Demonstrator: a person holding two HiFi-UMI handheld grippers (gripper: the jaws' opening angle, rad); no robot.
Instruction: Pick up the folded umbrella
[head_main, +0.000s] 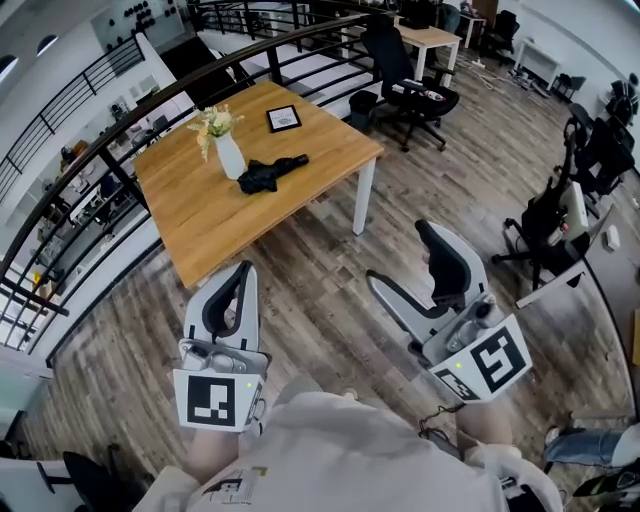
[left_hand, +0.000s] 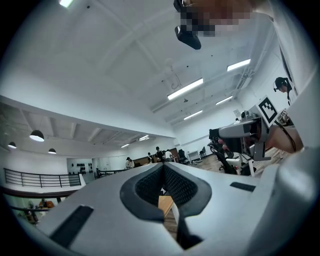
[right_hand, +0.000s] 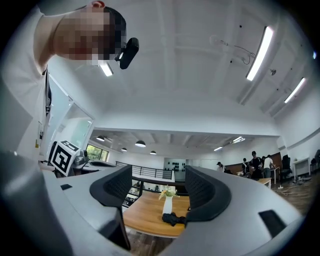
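The folded black umbrella (head_main: 270, 172) lies on a wooden table (head_main: 220, 215), just right of a white vase of flowers (head_main: 228, 155). Both grippers hover over the wooden floor, well short of the table's near corner. My left gripper (head_main: 243, 268) is shut, its pads together with nothing between them, as the left gripper view (left_hand: 162, 167) confirms. My right gripper (head_main: 398, 253) stands open and empty. In the right gripper view, the umbrella (right_hand: 172, 218) and vase (right_hand: 167, 202) show far off between the spread jaws of the right gripper (right_hand: 157, 175).
A framed picture (head_main: 283, 118) lies at the table's far side. A dark railing (head_main: 100, 150) curves behind and left of the table. A black office chair (head_main: 405, 70) stands beyond the table's right corner, and another chair with gear (head_main: 560, 215) at the right.
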